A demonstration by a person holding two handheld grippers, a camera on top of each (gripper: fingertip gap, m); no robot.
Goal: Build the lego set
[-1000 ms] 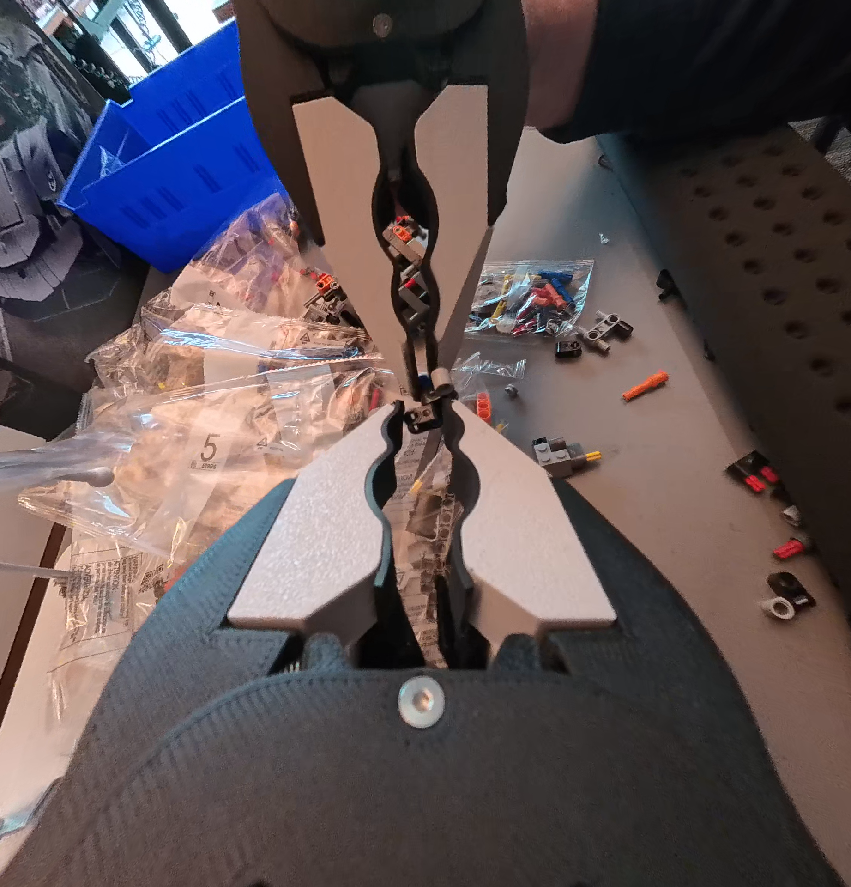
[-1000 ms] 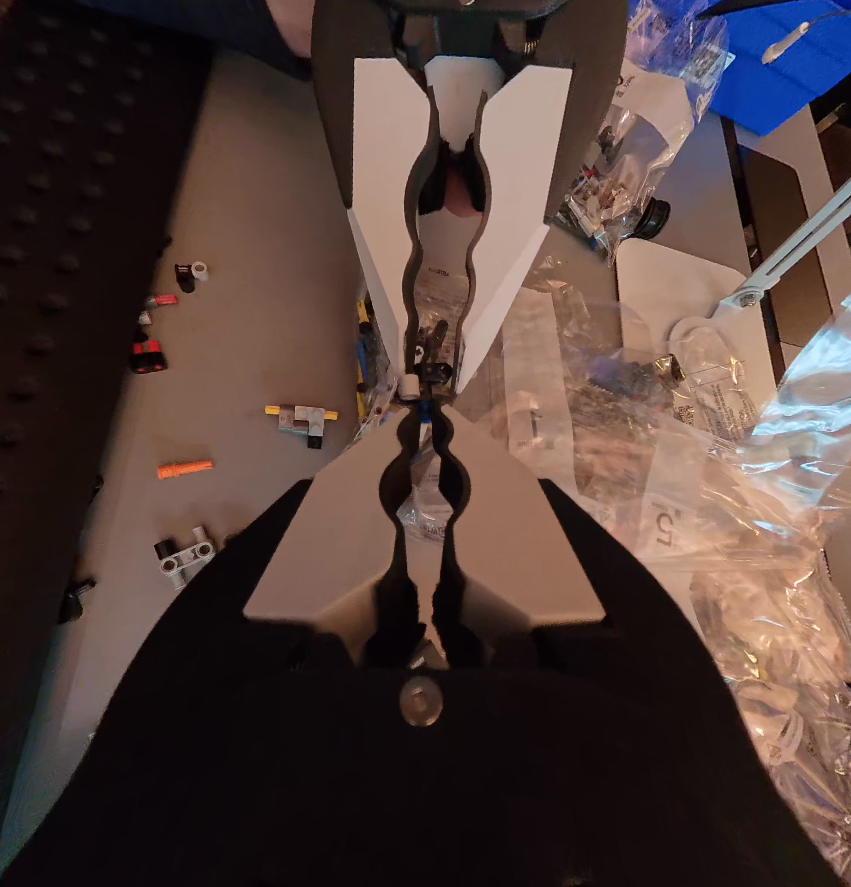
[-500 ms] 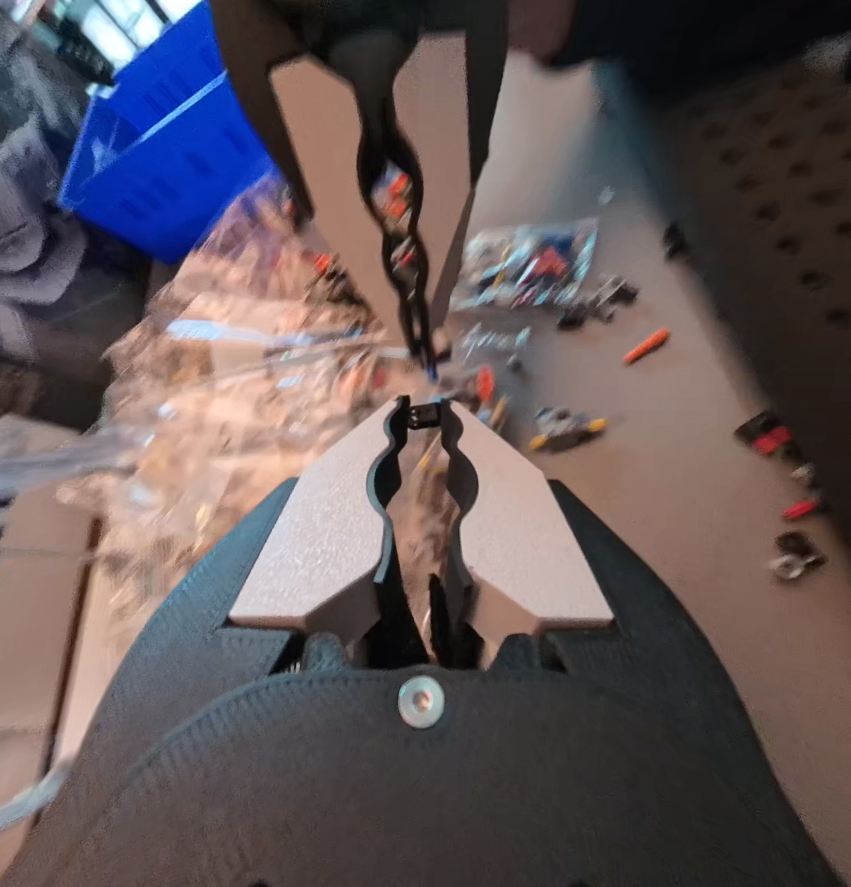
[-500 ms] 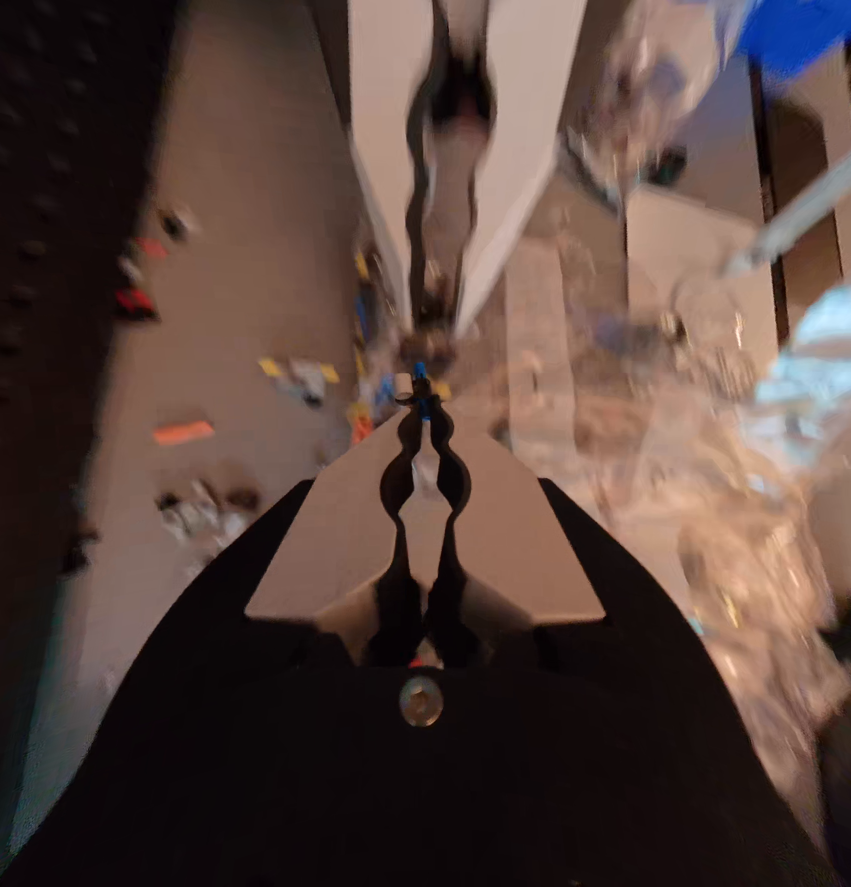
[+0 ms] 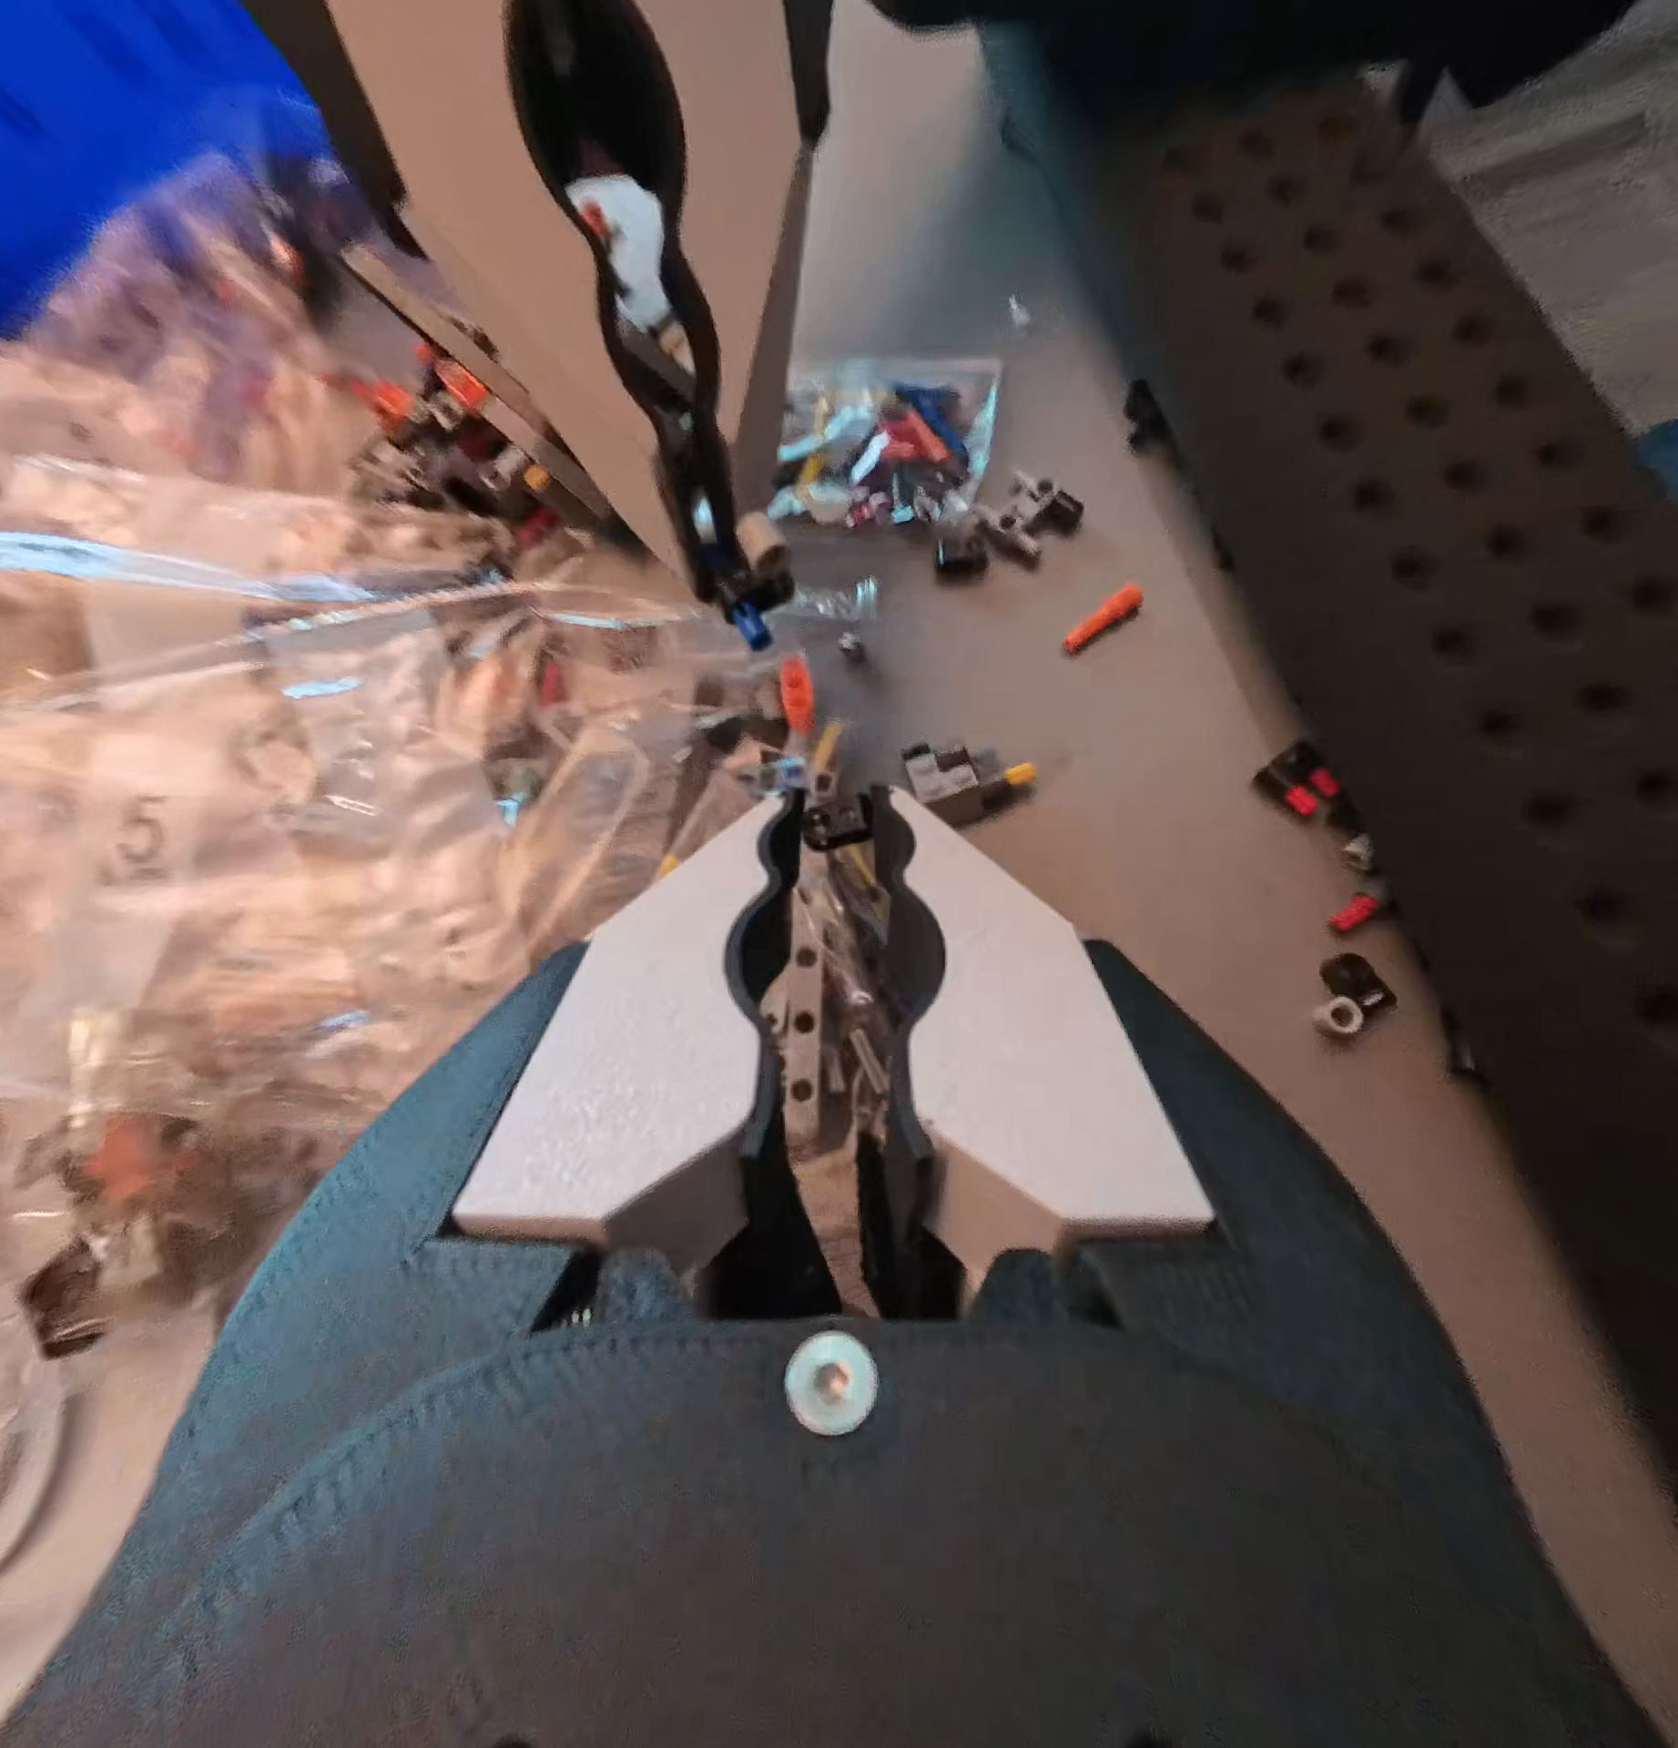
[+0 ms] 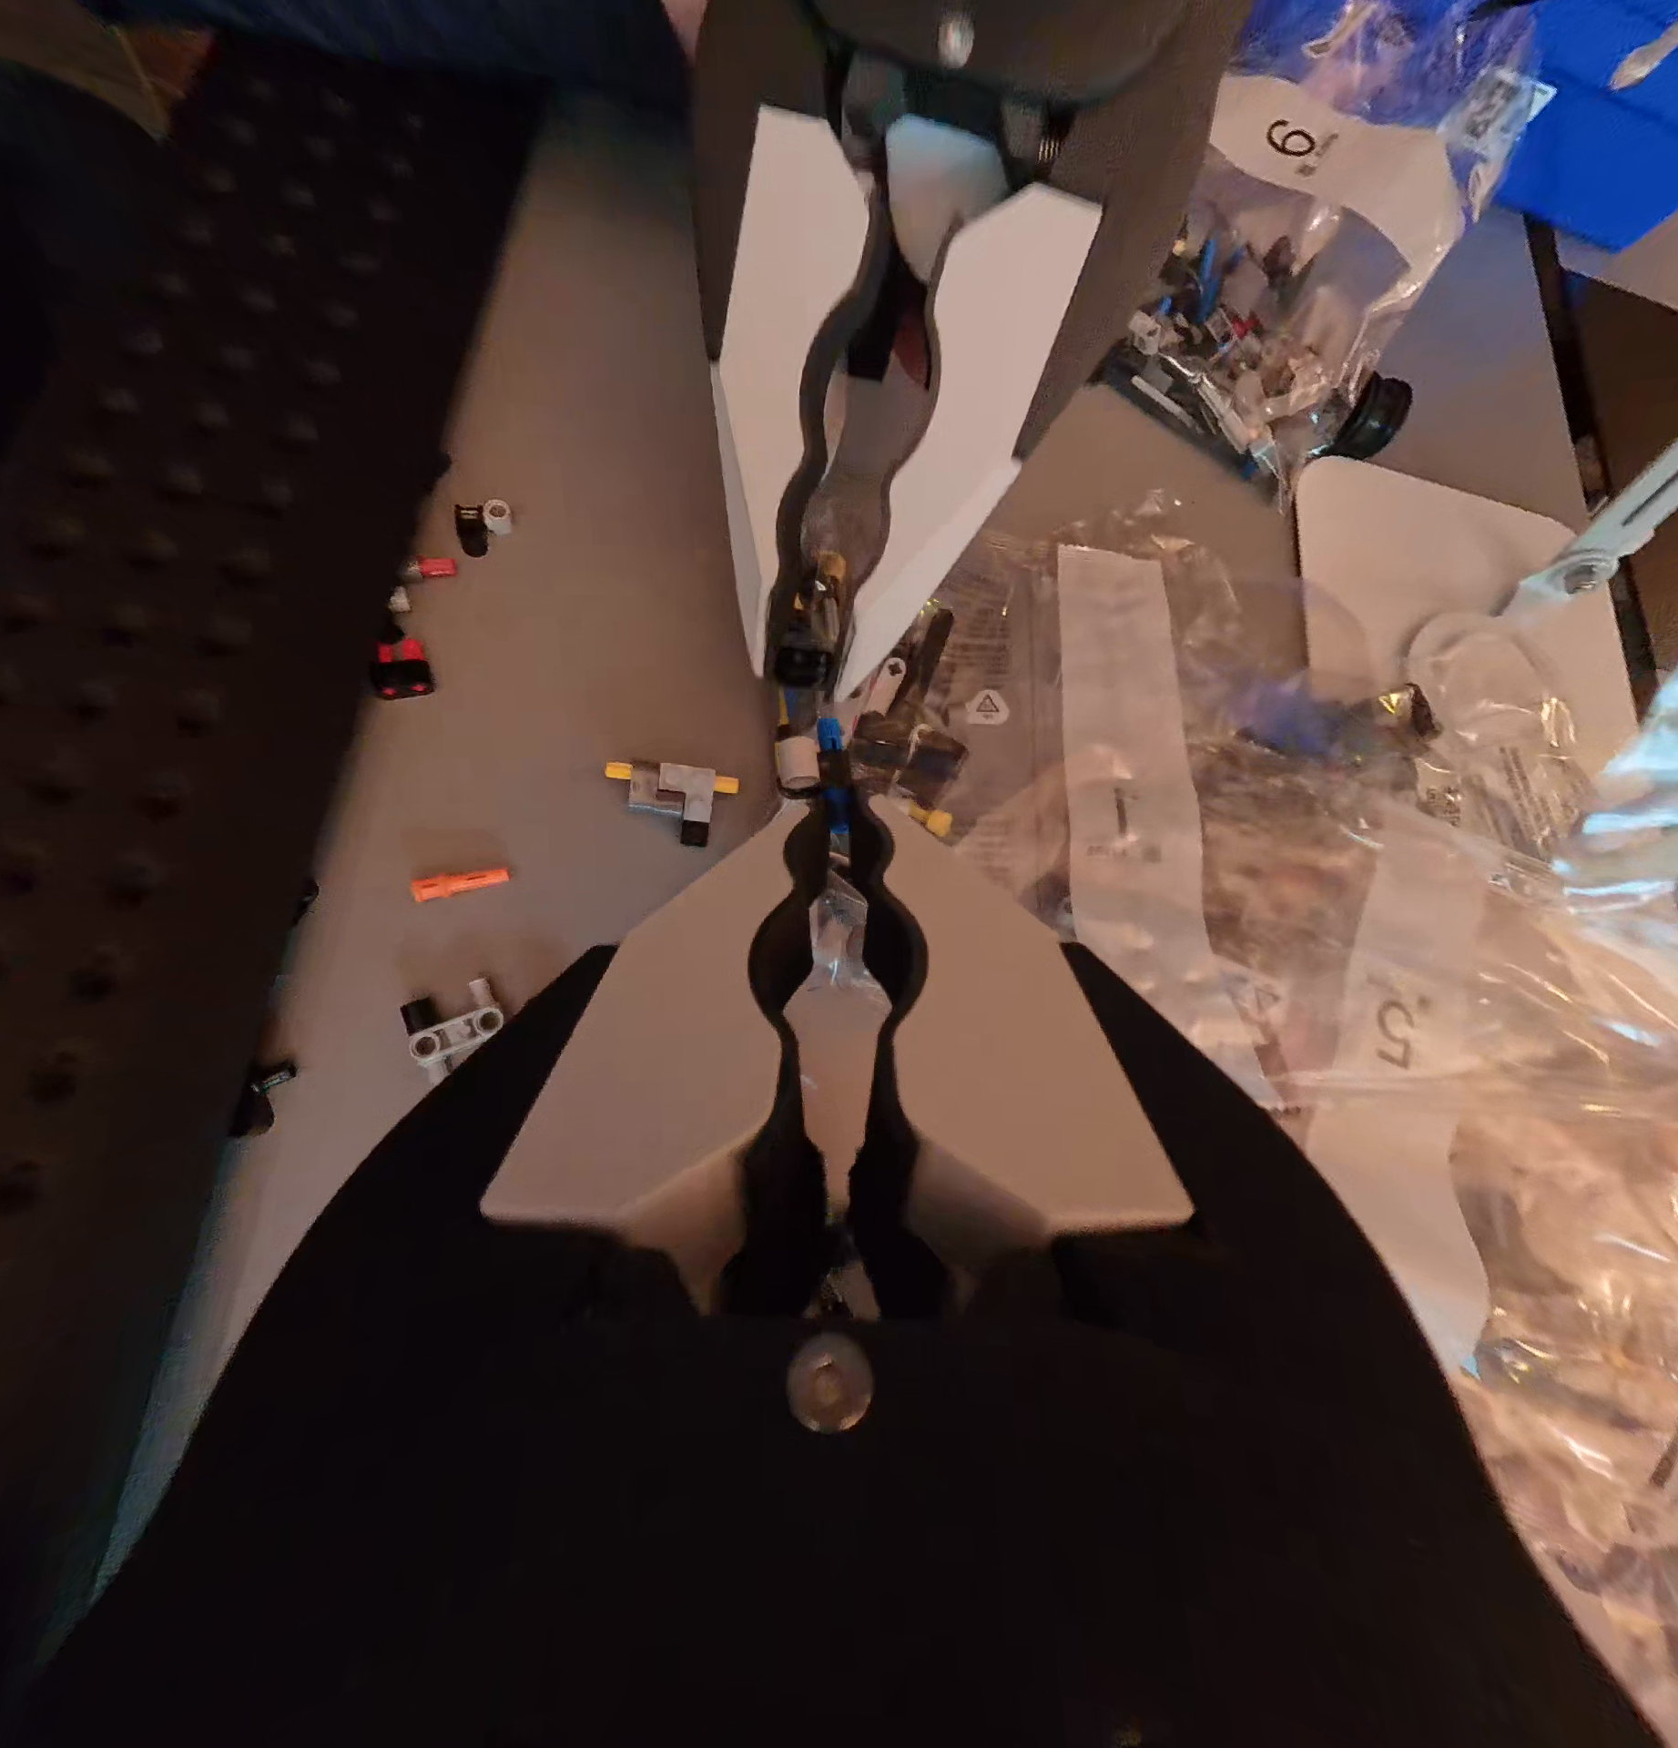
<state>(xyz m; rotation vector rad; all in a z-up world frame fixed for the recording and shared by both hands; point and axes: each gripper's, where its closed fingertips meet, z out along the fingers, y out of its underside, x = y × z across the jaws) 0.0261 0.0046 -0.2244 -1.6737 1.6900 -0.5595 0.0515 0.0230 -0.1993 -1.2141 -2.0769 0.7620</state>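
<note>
This looks like a lab or office workbench given over to a building session; a plain grey table (image 6: 570, 397) carries loose small parts and a heap of clear plastic bags (image 6: 1383, 899) (some with printed number panels); a blue storage bin (image 6: 1610, 142) sits at the far edge; a dark perforated panel (image 5: 1478, 492) runs along one side; patterned grey carpet (image 5: 1573, 189) lies beyond it.

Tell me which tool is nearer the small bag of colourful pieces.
Right. The right tool hangs just before the bag; the left tool sits farther back, facing it.
</note>
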